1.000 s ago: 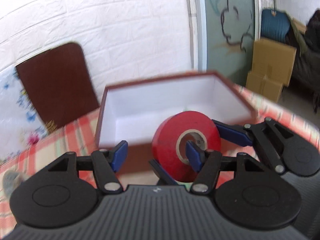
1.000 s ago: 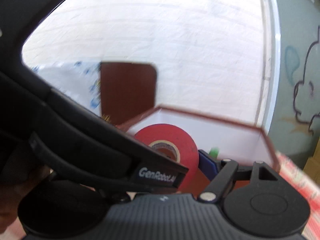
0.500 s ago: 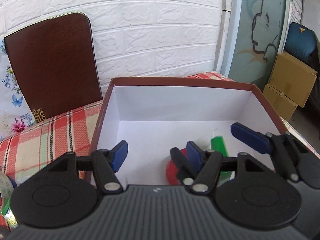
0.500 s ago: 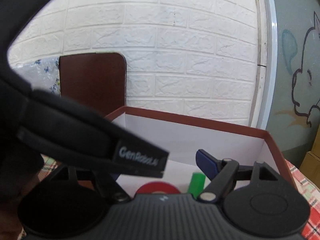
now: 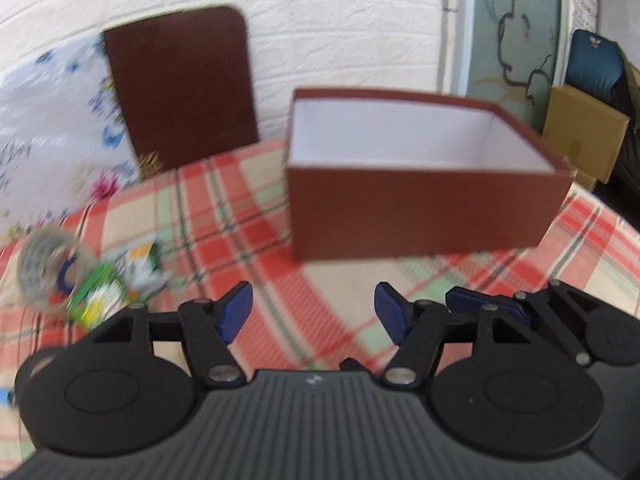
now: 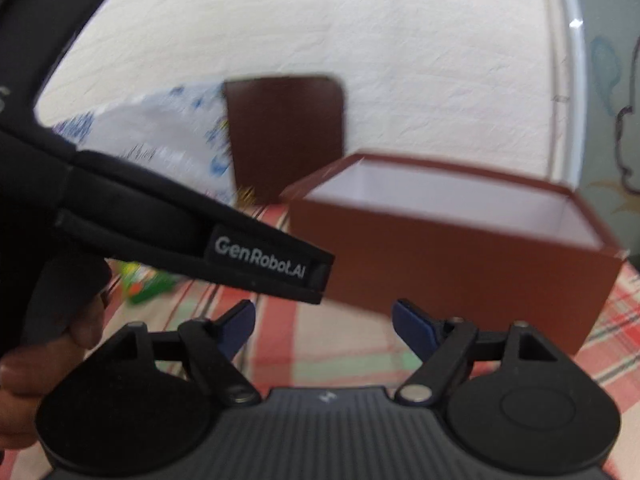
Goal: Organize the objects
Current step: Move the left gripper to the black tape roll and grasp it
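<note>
The red tape roll I carried a second ago is out of my claws and out of sight, presumably down in the brown box (image 5: 424, 208) on the checked bench (image 5: 248, 216). My left claw (image 5: 313, 316) and right claw (image 6: 322, 326) have pulled back, both gaping and empty. To my left lie a clear tape roll (image 5: 48, 270) and green packets (image 5: 108, 296), likely next.
</note>
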The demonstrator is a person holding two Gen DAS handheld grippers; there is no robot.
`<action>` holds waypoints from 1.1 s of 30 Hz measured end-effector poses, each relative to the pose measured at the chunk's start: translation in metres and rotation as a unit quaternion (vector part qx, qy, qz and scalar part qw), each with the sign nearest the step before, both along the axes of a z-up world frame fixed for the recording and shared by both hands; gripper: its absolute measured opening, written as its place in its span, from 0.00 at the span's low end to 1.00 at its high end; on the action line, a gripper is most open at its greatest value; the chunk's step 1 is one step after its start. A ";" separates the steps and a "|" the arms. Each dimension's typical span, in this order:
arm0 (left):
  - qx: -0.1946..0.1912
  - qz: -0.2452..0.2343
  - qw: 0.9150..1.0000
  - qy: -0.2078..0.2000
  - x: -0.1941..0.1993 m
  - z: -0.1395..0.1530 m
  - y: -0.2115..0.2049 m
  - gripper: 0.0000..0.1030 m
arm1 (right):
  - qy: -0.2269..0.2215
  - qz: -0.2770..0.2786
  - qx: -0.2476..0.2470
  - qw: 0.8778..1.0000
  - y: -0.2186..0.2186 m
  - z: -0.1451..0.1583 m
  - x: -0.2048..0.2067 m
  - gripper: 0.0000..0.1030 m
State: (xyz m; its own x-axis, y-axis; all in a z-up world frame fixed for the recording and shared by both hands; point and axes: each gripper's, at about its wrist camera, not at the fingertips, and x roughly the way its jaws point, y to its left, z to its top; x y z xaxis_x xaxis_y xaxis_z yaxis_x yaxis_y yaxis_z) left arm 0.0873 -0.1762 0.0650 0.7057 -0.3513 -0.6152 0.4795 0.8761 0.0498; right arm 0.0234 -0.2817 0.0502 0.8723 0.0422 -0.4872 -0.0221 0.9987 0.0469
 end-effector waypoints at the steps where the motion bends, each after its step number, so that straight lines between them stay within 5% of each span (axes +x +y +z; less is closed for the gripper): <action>1: 0.005 0.009 1.000 0.009 -0.001 -0.005 0.009 0.67 | 0.017 0.013 0.000 1.000 0.007 -0.003 0.001 0.77; 11: 0.000 0.110 0.991 0.071 -0.016 -0.045 0.134 0.67 | 0.097 0.147 -0.042 0.983 0.099 -0.029 -0.001 0.77; 15: -0.031 0.168 0.983 0.075 -0.015 -0.043 0.194 0.67 | 0.101 0.201 -0.039 0.974 0.133 -0.029 0.010 0.77; 19: -0.105 0.209 0.968 0.087 0.006 -0.027 0.241 0.67 | 0.097 0.230 -0.007 0.968 0.161 -0.029 0.037 0.79; 22: -0.137 0.205 0.966 0.080 0.026 -0.012 0.252 0.67 | 0.090 0.222 0.014 0.971 0.175 -0.026 0.058 0.81; 26: -0.127 0.189 0.970 0.084 0.057 -0.011 0.247 0.66 | 0.093 0.215 0.035 0.971 0.187 -0.026 0.083 0.82; 33: -0.153 0.170 0.961 0.159 0.096 -0.035 0.250 0.49 | 0.101 0.212 0.049 0.971 0.203 -0.032 0.117 0.83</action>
